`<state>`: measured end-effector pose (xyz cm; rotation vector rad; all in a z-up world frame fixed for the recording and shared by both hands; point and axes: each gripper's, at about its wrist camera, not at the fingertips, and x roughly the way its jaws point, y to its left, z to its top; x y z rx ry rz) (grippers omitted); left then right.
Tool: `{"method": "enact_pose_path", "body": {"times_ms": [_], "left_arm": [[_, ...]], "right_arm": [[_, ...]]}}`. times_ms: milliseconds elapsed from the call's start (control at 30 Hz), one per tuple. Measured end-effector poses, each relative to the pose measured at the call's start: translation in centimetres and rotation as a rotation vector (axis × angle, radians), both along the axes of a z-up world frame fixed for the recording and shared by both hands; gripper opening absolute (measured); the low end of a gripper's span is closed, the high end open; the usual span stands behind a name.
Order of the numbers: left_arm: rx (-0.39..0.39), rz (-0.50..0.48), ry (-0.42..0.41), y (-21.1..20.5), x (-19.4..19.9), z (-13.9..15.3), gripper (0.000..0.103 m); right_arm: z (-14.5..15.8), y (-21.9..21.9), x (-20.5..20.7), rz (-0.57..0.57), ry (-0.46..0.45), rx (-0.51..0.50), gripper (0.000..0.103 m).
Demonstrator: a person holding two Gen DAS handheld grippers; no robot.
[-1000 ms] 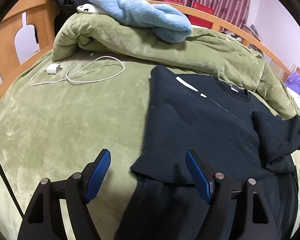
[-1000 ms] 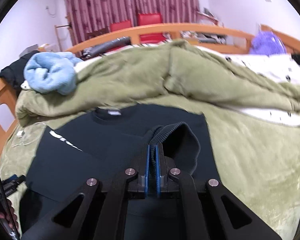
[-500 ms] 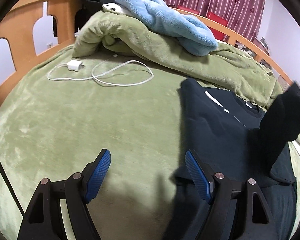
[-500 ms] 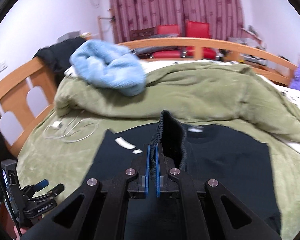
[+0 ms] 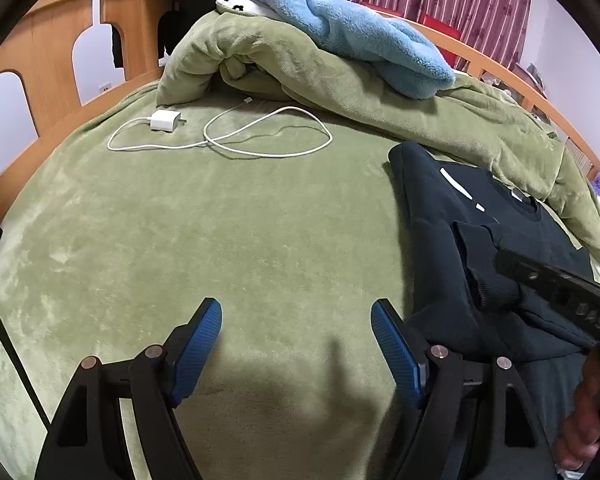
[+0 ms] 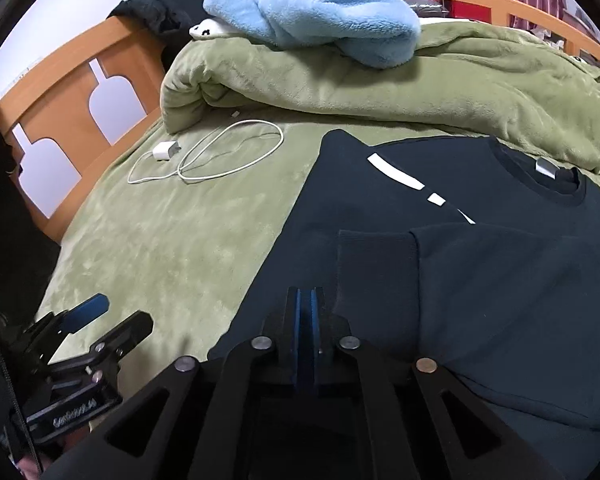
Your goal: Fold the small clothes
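Bedding of soft olive-green fleece [image 5: 228, 248] covers the whole bed, bounded at the far-left edge by an orange wooden headboard with cut-out arches [image 5: 56, 52]. Over the near-left part of the bed the left gripper [image 5: 296, 332] hangs with its blue-padded fingers [image 5: 198, 344] spread wide and nothing but bare fleece between them. Further back, near the headboard edge, a white charger plug with a looped white cable [image 5: 220, 136] lies flat. Behind it, along the far edge, a rolled olive-green fleece quilt [image 5: 340, 92] is heaped up, and a light-blue fluffy garment [image 5: 340, 28] lies on top of the roll. Toward the right side of the bed a black long-sleeved sweatshirt with white stripe marks on the chest [image 6: 480, 240] lies spread out, collar toward the quilt, its right sleeve folded across the chest so the ribbed cuff [image 6: 374, 268] rests on the body of the garment. The right gripper [image 6: 306, 320] sits low over the sweatshirt just beside that cuff; its jaws are opening from a narrow slit, the pads look almost together, and no fabric is visible between them.
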<state>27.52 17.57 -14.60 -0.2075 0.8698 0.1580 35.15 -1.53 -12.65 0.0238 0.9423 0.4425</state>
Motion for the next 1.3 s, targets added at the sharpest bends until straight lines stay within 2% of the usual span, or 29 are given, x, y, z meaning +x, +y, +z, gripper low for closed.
{"method": "enact_pose_path", "body": {"times_ms": [33,100,267,467,633,700,833,967,1100,1200,1233,1300], "left_arm": [[0.0,-0.008,-0.002,-0.2,0.0,0.1,0.076],[0.007,-0.023,-0.011,-0.7,-0.1,0.3,0.076],[0.005,-0.068,-0.042,-3.1,0.1,0.9,0.076],[0.013,-0.142,-0.082,-7.1,0.5,1.9,0.075],[0.084,-0.217,-0.095,-11.4,0.6,2.2,0.075],[0.086,-0.233,-0.081,-12.4,0.7,1.9,0.075],[0.088,-0.264,-0.052,-14.5,1.4,1.1,0.073],[0.115,-0.287,-0.033,-16.3,2.6,0.2,0.069],[0.139,-0.311,-0.005,-17.9,3.7,-1.0,0.064],[0.16,-0.305,0.011,-18.7,4.6,-2.1,0.061],[0.169,-0.297,0.013,-18.8,4.8,-2.5,0.059],[0.186,-0.288,0.008,-18.9,5.1,-2.8,0.047]], "right_arm": [[0.3,-0.7,-0.2,-0.011,-0.014,0.007,0.019],[1.2,-3.0,-1.0,-0.045,-0.048,0.027,0.035],[2.9,-12.1,-3.0,-0.181,-0.12,-0.043,0.04],[2.2,-23.9,-5.8,-0.375,-0.148,-0.206,0.043],[0.0,-31.0,-7.1,-0.469,-0.102,-0.206,0.045],[-1.1,-33.1,-7.2,-0.5,-0.08,-0.193,0.045],[-3.0,-35.6,-7.1,-0.525,-0.042,-0.159,0.045],[-3.1,-36.3,-7.0,-0.508,-0.052,-0.152,0.045],[-3.2,-37.4,-7.2,-0.517,-0.071,-0.14,0.053],[-4.0,-38.0,-6.8,-0.524,-0.047,-0.118,0.053],[-4.3,-38.1,-6.5,-0.524,-0.036,-0.117,0.053],[-4.7,-38.2,-6.3,-0.527,-0.027,-0.116,0.053]]}}
